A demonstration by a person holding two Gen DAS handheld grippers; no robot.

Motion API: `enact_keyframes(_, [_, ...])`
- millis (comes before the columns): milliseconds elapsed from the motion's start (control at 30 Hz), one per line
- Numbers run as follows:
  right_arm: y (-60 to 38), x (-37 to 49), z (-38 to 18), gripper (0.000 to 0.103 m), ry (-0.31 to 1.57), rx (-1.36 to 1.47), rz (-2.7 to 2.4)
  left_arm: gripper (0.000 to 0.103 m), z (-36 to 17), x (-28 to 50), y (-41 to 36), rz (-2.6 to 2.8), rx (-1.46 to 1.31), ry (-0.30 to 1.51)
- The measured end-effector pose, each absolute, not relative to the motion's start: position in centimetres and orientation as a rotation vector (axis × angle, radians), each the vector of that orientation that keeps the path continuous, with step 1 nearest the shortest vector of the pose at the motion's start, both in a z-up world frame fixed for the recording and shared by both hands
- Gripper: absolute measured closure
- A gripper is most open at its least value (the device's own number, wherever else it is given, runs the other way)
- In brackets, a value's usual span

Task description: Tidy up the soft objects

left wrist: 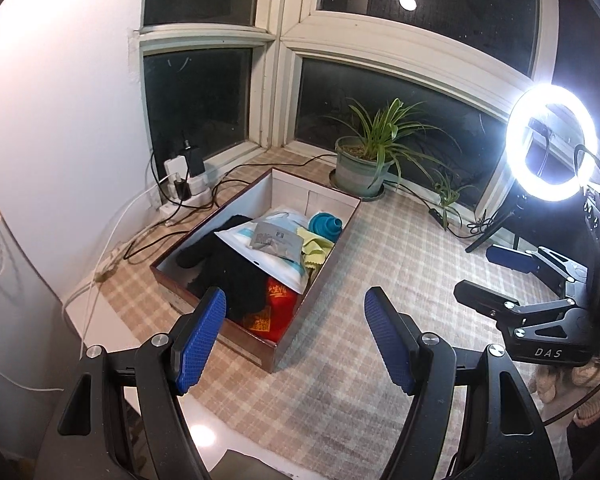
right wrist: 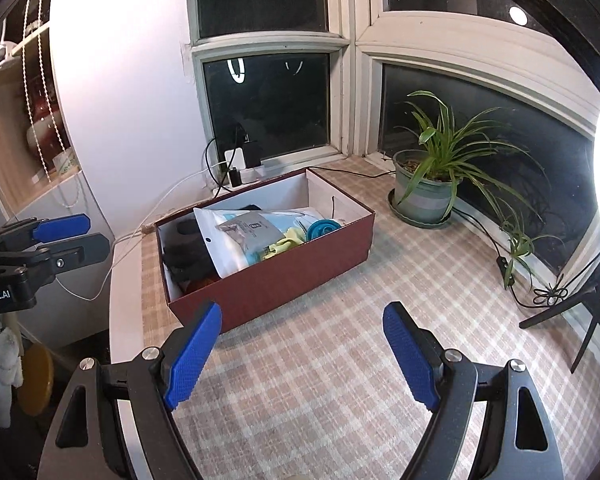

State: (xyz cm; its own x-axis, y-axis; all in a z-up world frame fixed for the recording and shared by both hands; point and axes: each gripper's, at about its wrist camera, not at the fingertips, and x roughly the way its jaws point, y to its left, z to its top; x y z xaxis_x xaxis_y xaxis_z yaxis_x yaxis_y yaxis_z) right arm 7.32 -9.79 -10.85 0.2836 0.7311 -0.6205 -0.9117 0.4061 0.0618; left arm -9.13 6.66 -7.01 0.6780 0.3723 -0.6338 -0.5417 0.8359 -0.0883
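Blue pads on our left gripper sit closest to us, spread wide apart with nothing between them, hovering above the near end of the box. Our right gripper is likewise released and empty, held over the checked cloth of the desk just in front of the box's long red wall.

Everything soft that we can see already lies inside the box: black fabric on the left, a red cloth at the near end, a white plastic pouch with a grey packet lying across it, a yellow cloth and a teal funnel at the far end.

We judge all of these light and limp. The fabrics should bunch easily, so we would pinch a raised fold rather than a flat patch. The pouch looks slick and may slip; its edge near the hang hole seems the safest hold. The funnel looks rubbery and would squash, so its rim suits us best.

A potted plant stands beyond the box, near it.
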Motion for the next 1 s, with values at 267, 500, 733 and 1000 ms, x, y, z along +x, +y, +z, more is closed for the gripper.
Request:
enact_keyframes(267, [-10.09,7.26,-10.68,0.023,0.629,-0.329,1.125,0.031,-7.05,-9.21,6.62,0.518,-0.281,0.644])
enact_keyframes(500, [-10.12,7.28,-10.66,0.023,0.629,-0.329,1.126,0.031,-7.07,-9.26,6.55,0.521,-0.279,0.643])
enact_keyframes(733, [-10.28,7.15,-10.62,0.023,0.633,-0.324,1.121,0.031,-6.87,-9.60,6.53,0.518,-0.277,0.635])
enact_keyframes(1000, [-10.41,7.17,-10.74,0.023,0.641,-0.324,1.124,0.031,-6.76,-9.63,6.71,0.512,-0.281,0.634])
